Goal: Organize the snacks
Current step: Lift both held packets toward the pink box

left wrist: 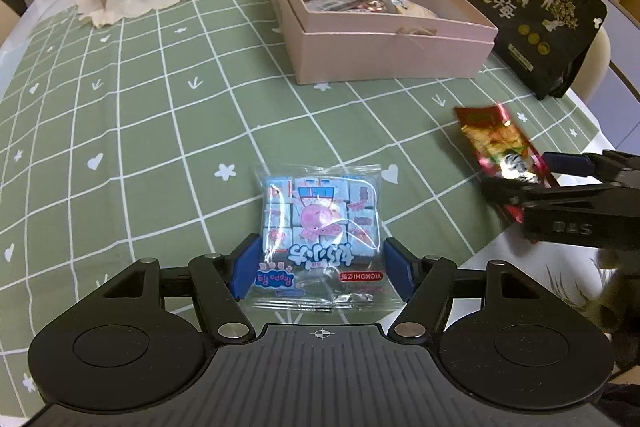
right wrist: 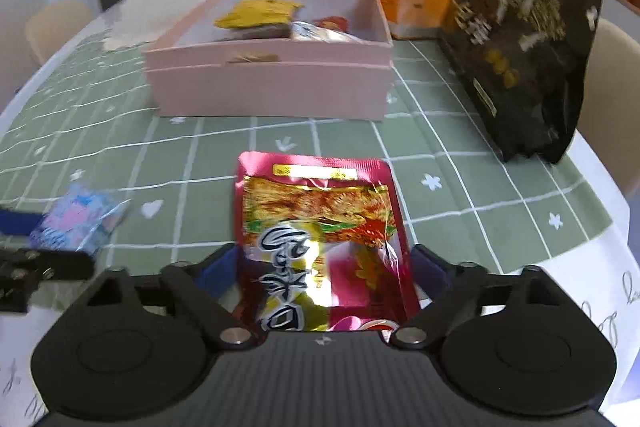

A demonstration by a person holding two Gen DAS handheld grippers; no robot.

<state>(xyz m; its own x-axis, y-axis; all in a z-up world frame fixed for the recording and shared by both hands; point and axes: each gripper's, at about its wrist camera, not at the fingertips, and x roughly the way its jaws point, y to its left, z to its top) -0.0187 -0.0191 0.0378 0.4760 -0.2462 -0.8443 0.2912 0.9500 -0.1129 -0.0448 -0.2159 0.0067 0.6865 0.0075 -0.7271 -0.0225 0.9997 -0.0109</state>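
Left wrist: open tablecloth (left wrist: 160,131) before pink box (left wrist: 392,55).

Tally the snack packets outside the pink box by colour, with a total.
Blue-and-clear packet, between the left gripper fingers: 1
Red foil packet, between the right gripper fingers: 1
Black pouch, standing beside the pink box: 1
Total: 3

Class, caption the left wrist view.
Left gripper grips Peppa Pig candy packet before the pink box.
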